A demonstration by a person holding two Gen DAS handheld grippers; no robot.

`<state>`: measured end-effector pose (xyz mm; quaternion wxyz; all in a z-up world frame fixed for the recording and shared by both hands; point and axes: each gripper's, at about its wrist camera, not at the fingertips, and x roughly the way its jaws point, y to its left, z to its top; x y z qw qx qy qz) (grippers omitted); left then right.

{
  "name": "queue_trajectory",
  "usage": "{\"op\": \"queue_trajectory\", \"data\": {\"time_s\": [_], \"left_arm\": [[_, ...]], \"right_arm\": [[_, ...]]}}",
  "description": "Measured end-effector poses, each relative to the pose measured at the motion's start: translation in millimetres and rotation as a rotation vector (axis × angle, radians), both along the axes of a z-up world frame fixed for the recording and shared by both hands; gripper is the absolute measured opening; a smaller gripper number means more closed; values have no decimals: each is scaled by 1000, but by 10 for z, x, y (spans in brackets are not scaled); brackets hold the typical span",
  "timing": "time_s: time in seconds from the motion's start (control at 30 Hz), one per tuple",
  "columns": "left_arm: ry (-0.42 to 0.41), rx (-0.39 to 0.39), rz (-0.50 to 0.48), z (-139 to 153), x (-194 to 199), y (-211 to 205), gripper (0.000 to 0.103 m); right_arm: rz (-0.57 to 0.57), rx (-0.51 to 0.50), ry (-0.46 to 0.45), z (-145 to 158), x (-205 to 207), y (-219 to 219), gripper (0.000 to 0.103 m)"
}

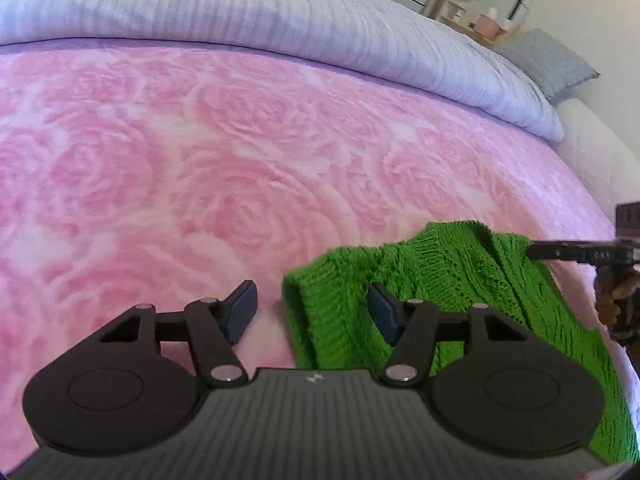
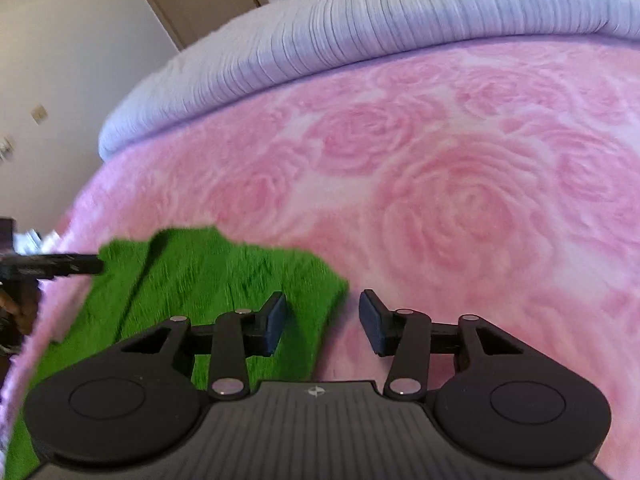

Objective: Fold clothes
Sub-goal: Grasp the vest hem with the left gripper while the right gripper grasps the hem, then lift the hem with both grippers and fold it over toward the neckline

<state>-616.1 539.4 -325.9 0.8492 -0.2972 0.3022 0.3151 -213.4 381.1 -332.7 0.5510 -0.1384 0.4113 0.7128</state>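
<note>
We record a bed under a pink rose-patterned plush blanket [image 1: 180, 160] with a pale lilac ribbed duvet [image 1: 280, 20] behind, then a bright green knitted garment [image 1: 460, 280] lying on the blanket's near edge. Our left gripper [image 1: 312, 312] and right gripper [image 2: 322, 322] each stand apart, straddling opposite edges of the garment, gripping nothing.

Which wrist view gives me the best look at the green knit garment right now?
The left wrist view: the green knit garment is sharp there, its ribbing and folded edge readable on the pink blanket. The right wrist view shows the same garment blurred, its lower part hidden behind the right gripper.
</note>
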Motion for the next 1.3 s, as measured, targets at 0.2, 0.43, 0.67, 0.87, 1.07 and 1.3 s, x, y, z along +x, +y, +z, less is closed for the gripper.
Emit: {"op": "queue_trajectory", "data": {"time_s": [0.2,0.43,0.67,0.87,1.07,1.3], "left_arm": [[-92,-29,-70,-30,47,66,8],[-169,109,-78,640,-329,-584,7],[-188,230,-132,1145,-1048,-2307,9],[45,119,-91,644,-1298,-3575,15],[237,213,-29,730,-1121,-4268,33],[490,552,-247,700,-800,-4603,40]], "right_arm": [[64,34,-17,-26,-95,177,19],[37,154,-73,471,-198,-311,10],[84,331,-211,1265,-798,-2021,9],[144,159,-422,1024,-1516,-3468,14],[88,-79,-577,691,-2058,-4071,37],[92,46,-692,887,-2275,-4094,51]]}}
